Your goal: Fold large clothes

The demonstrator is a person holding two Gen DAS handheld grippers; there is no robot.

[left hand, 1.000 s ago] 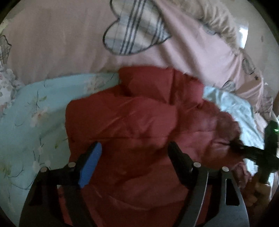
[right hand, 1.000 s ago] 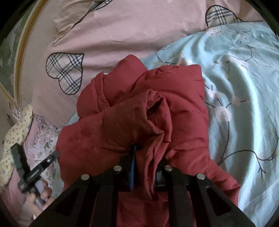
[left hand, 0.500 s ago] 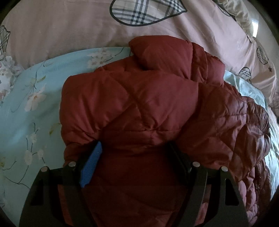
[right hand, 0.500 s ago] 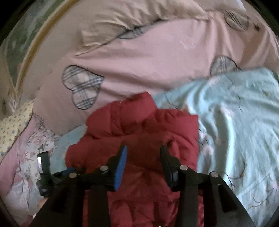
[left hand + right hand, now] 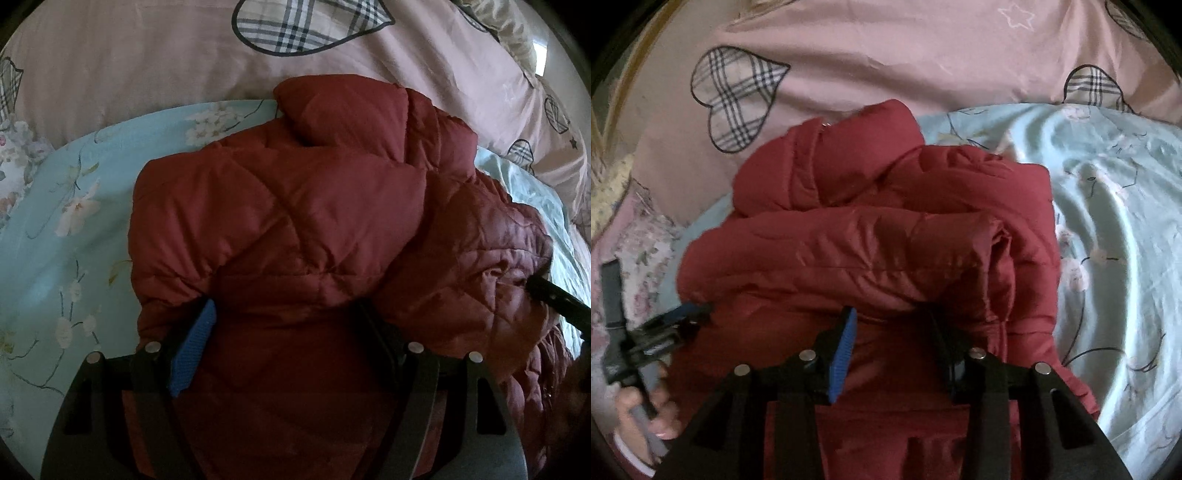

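Note:
A dark red quilted jacket [image 5: 295, 206] lies bunched and partly folded on the bed, collar toward the pink duvet. My left gripper [image 5: 284, 310] is open and wide, pushed low against the jacket, with its fingertips tucked under a padded fold. In the right wrist view the same jacket [image 5: 868, 251] has a thick fold lying across it. My right gripper [image 5: 890, 315] straddles jacket fabric below that fold; its jaws are closing slightly, but the pads do not visibly pinch. The left gripper [image 5: 683, 314] shows at the jacket's left edge, held by a hand [image 5: 639, 410].
A light blue floral sheet [image 5: 74, 221] spreads around the jacket, wrinkled on the right [image 5: 1126, 221]. A pink duvet with plaid hearts [image 5: 147, 55] banks up behind it. A flowered pillow [image 5: 646, 251] lies at the left. The right gripper's finger [image 5: 554, 299] pokes in at the jacket's right edge.
The right gripper let go of the bunched fabric it was pinching, pulled back and opened; the fold now lies across the jacket. The left gripper sank onto the jacket, jaws unchanged.

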